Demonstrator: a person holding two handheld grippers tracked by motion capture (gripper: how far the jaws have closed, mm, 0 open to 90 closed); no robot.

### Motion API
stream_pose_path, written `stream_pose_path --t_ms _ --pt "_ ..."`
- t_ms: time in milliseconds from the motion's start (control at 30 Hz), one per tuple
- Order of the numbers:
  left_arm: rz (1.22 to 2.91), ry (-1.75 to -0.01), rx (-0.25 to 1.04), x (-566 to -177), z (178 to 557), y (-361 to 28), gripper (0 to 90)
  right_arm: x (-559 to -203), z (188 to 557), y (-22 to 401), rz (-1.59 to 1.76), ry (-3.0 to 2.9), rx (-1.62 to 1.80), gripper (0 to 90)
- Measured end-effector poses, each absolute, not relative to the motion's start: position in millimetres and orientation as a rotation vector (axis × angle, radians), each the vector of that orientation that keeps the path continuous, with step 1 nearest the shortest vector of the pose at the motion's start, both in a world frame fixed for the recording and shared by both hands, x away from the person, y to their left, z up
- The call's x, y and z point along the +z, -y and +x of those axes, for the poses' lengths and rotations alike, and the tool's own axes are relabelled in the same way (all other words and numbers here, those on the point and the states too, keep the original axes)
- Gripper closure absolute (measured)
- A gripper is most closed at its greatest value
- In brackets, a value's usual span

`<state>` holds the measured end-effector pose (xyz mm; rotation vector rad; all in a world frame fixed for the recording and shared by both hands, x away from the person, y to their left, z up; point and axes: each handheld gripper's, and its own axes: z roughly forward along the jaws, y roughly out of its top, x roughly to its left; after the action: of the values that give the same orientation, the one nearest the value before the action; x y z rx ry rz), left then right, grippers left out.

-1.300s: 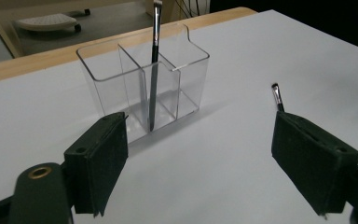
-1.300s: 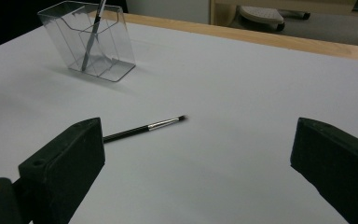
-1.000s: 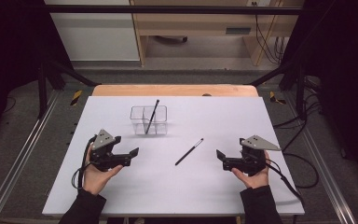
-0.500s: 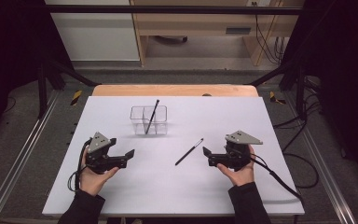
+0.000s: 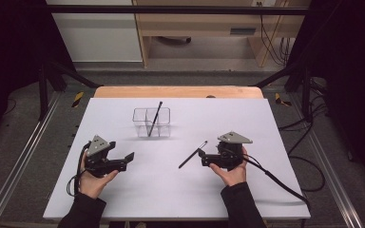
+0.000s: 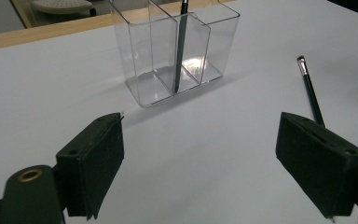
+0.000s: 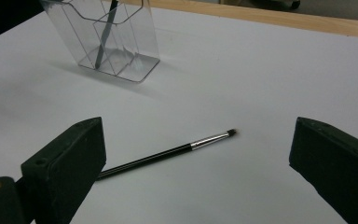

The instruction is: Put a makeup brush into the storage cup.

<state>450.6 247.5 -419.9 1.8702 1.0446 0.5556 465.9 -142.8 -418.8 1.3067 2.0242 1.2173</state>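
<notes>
Colours on the table: mostly white, black and clear.
Slim black-handled brush (image 7: 168, 152) with silver ferrule and dark tip, lying on matte white table sheet (image 5: 266, 123); pale wooden edge (image 5: 178, 91) beyond. Clear, colourless plastic divided organizer (image 5: 151, 122) holding a dark grey stick (image 5: 155, 117). Black left gripper (image 5: 128, 158) and black right gripper (image 5: 200, 154), each topped by grey plate; black sleeves.
</notes>
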Motion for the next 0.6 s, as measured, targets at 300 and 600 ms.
stream_pose_path --t_ms 300,600 --pt "1.872 -1.042 0.558 -422 450 -248 14.3 -430 476 137 1.344 -2.024 1.183 4.4" --pt "1.883 -1.041 0.563 -422 450 -247 14.5 -438 486 118 1.355 -2.035 1.158 5.1"
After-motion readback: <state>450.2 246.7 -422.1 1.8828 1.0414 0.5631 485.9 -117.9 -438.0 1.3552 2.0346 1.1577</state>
